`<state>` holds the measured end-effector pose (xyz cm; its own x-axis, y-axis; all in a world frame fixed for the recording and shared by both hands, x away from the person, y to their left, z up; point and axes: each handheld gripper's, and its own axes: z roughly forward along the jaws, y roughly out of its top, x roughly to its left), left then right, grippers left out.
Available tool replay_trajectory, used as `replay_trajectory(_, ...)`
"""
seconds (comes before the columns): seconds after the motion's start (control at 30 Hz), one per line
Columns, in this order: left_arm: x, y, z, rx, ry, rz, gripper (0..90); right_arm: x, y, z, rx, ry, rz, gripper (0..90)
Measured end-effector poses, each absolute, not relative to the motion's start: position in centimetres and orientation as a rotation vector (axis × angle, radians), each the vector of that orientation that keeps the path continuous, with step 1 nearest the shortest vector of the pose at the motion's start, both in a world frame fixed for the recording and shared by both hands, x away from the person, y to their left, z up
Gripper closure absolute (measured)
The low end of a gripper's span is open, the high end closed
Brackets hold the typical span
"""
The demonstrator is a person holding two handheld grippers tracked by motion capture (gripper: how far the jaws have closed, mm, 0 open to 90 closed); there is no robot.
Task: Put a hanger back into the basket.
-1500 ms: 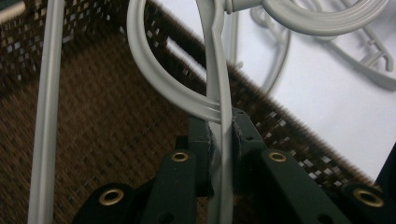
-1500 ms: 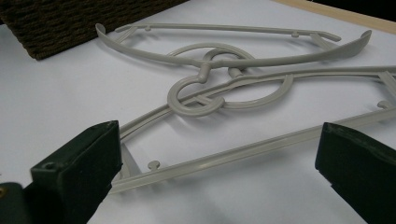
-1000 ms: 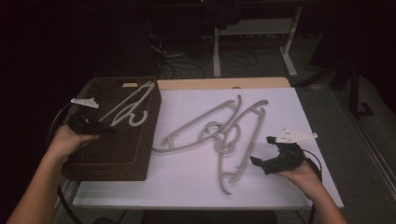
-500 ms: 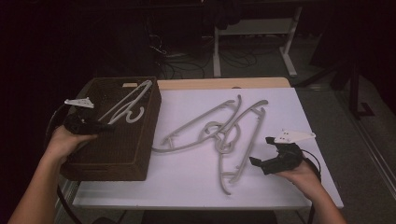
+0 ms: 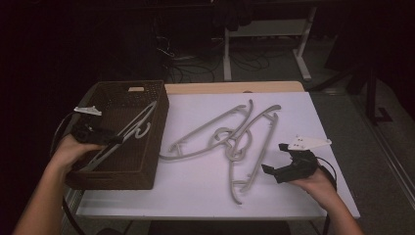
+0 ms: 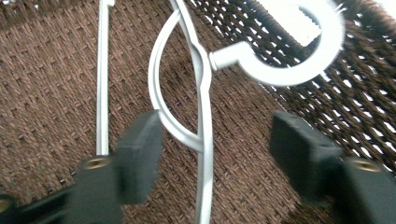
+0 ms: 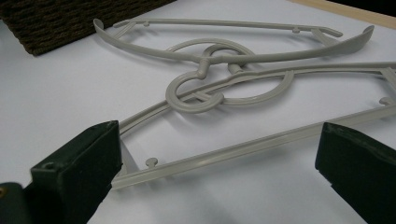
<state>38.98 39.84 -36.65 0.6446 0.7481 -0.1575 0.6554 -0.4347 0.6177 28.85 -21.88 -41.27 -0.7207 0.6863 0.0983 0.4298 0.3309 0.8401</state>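
The grey hanger (image 5: 128,131) lay inside the brown basket (image 5: 147,174), its hook toward the basket's far wall. Over it hung the left gripper (image 6: 212,154) — jaws just opened, the hanger's neck loose between them. Right of the basket, the right gripper (image 5: 281,161) stood open beside two tangled hangers (image 5: 235,142) on the white table (image 5: 195,191).

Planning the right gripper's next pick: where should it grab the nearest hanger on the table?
Judging by its pose, take the near hanger by its straight bottom bar. It lies flat across the open right gripper, free of the tangled hooks. Come in low from the table's near right edge, one pad on each side.
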Motion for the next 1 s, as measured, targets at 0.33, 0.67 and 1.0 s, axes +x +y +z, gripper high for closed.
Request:
replay_trajectory(0.33,38.6,37.9,-33.7,2.144,0.994,0.238,22.4,28.9,-21.8,-41.3,1.003,2.325,1.341,0.1)
replay_trajectory(0.67,38.0,32.8,-30.7,2.079,0.881,0.233,15.0,28.9,-21.9,-41.2,1.002,2.325,1.341,0.1)
replay_trajectory(1.0,37.1,25.8,-29.2,2.072,0.755,0.21,15.0,29.0,-22.0,-41.1,1.0,2.325,1.343,0.1)
